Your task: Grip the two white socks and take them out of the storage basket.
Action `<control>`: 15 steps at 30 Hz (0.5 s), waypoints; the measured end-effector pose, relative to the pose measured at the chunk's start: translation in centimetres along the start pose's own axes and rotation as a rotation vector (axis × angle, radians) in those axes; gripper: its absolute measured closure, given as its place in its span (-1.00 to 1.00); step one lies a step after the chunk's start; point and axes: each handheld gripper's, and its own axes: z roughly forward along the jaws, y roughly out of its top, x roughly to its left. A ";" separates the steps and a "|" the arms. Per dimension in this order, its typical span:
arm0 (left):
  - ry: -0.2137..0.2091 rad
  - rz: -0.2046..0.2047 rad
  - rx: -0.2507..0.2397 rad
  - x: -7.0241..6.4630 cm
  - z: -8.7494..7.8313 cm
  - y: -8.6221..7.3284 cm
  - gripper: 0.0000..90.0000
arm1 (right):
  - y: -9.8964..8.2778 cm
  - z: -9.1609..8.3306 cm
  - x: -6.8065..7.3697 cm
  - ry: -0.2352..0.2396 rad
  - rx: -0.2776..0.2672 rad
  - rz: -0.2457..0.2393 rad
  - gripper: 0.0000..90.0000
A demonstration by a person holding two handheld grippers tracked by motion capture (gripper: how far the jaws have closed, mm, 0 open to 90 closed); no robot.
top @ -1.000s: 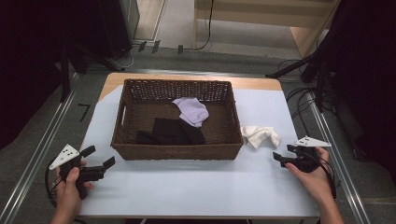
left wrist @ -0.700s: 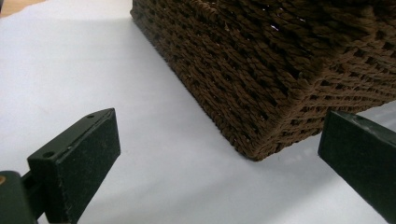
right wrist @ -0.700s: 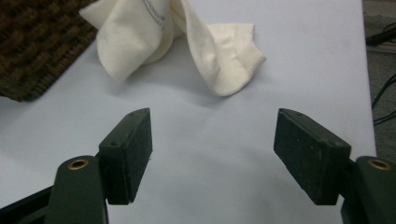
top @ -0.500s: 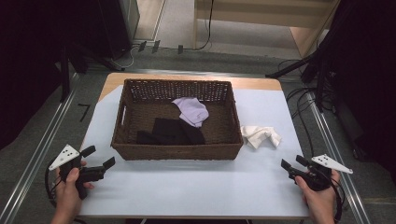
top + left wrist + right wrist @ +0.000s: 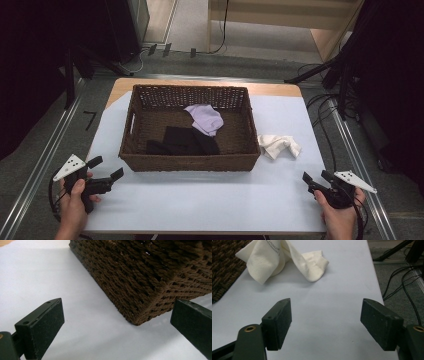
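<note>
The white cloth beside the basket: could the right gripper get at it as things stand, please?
Probably yes: the right gripper is open, and only bare table lies between it and the white cloth, which sits outside the basket.

The left gripper (image 5: 106, 168) is hovering off the basket's (image 5: 190, 162) near-left corner, fingers (image 5: 42, 325) spread wide. The right gripper (image 5: 316, 179) is hovering well off its near-right corner, likewise gaping, each gripped by one hand.

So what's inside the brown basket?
Inside the wicker basket lie two cloths: a light purple cloth toward the back and a black cloth nearer the front. Whatever is beneath them is covered, so I cannot tell. The white cloth lies outside, on the table.
</note>
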 end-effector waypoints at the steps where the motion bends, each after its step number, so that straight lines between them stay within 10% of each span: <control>1: -0.001 -0.002 0.004 0.0 0.0 0.0 -1.00 | 0.0 0.0 -0.2 0.013 -0.003 0.002 -0.46; 15: 0.001 0.011 0.027 -0.2 0.2 0.1 -1.00 | 0.0 0.2 -0.5 0.023 0.024 0.030 -0.49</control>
